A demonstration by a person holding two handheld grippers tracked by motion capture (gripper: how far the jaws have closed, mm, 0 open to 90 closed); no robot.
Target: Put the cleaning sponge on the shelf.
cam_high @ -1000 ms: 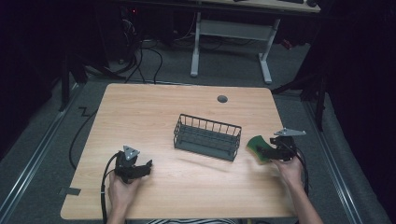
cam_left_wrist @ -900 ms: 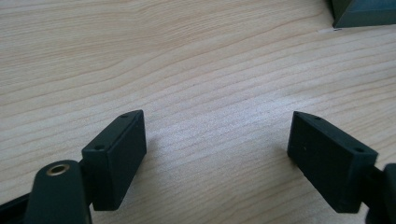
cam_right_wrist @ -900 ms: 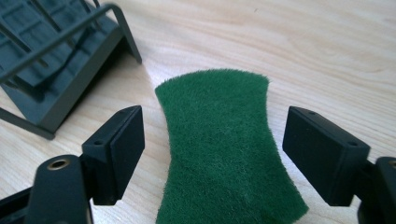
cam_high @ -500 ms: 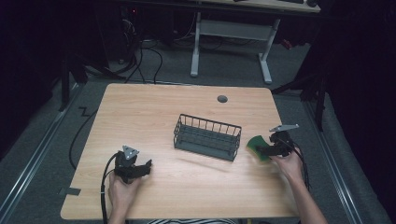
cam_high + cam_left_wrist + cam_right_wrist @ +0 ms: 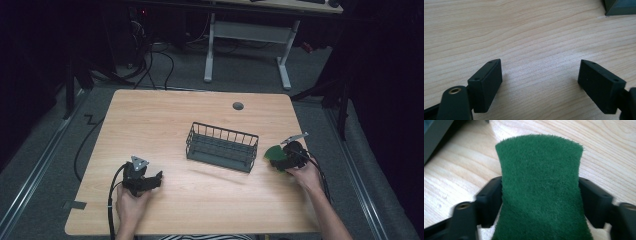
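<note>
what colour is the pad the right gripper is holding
Dark green, a fuzzy scouring pad clamped between the right gripper jaws; the right gripper view shows it best.

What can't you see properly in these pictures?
- Basket: its inside floor is too small to check in the high view; the left gripper view's edge cuts off all but a corner.
- Green scrubbing pad: its lower end is cut off by the right gripper view's bottom edge; its underside is hidden.

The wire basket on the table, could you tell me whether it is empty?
Empty: the high view shows the basket with only its bare dark floor inside.
</note>
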